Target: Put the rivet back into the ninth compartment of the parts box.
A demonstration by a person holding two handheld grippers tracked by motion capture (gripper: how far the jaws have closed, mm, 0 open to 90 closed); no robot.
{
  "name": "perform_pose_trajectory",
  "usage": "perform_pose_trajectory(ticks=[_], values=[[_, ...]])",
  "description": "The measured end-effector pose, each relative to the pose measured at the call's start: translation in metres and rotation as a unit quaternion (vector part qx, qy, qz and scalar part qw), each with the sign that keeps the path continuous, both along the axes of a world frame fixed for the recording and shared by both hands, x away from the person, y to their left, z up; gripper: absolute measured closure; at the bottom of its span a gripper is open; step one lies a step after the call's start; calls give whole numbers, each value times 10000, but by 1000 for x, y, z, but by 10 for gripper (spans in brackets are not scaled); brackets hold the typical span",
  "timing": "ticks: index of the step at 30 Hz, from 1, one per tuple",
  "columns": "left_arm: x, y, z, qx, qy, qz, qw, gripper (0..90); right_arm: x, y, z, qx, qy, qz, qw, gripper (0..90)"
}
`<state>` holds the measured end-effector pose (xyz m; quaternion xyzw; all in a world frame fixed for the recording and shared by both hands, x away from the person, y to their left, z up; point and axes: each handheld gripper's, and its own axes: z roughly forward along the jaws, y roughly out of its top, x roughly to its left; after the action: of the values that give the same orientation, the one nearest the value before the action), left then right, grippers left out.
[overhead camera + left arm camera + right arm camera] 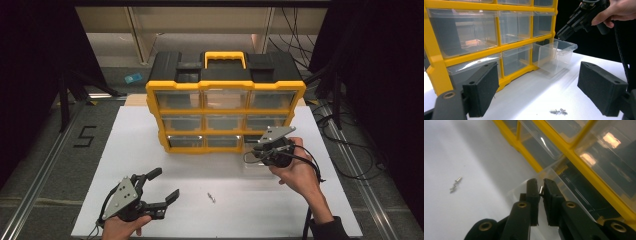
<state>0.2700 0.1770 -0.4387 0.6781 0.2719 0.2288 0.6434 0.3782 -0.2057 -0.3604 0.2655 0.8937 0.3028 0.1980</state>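
Right tongs [540, 190]: clenched on a small silver screw [540, 190] that I hold pinched between the pads, over the pulled-out drawer [554, 56].
Left tongs [159, 187]: released, jaws standing wide apart, low over the white table [280, 210] in front of me.
Screw in my grip: short, shiny metal, only its end peeks out between the black pads.
Loose screws [557, 111]: two more of the same kind, silvery, lying together on the table between my two hands.
Drawer: clear plastic, drawn out of the bottom row at the right end of the cabinet.
Cabinet [225, 117]: yellow frame, black top with a yellow handle, three rows of clear drawers, standing upright at the table's far side.
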Motion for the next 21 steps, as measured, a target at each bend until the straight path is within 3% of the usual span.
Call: perform_pose_trajectory(ticks=[5,7,10,11,12,13,14,15,18,19,20,21], values=[[0,0,0,13,-12,0,10000,167,5,-5,-9,19,-41,-199,9998,835],[0,0,0,2,-2,2,10000,168,8,-7,-10,3,21,-135,9999,834],[0,0,0,4,-8,2,10000,168,10,-8,-14,61,-72,-186,9998,835],[0,0,0,11,-15,1,10000,168,9,-9,-13,39,64,-293,9995,834],[0,0,0,11,-14,0,10000,168,10,-9,-17,24,-7,-300,9995,833],[0,0,0,1,-5,2,10000,168,11,-10,-17,6,106,-263,9996,833],[0,0,0,1,-5,2,10000,168,13,-10,-20,49,0,-240,9997,830],[0,0,0,4,-16,2,10000,168,12,-10,-20,27,137,-281,9995,825],[0,0,0,4,-20,3,10000,168,12,-10,-22,51,222,-317,9992,779],[0,0,0,3,-17,-1,10000,168,12,-9,-24,82,214,-432,9988,673],[0,0,0,6,-16,-1,10000,168,12,-9,-23,80,293,-410,9987,627],[0,0,0,6,-16,-1,10000,168,12,-8,-23,190,142,-353,9991,595]])
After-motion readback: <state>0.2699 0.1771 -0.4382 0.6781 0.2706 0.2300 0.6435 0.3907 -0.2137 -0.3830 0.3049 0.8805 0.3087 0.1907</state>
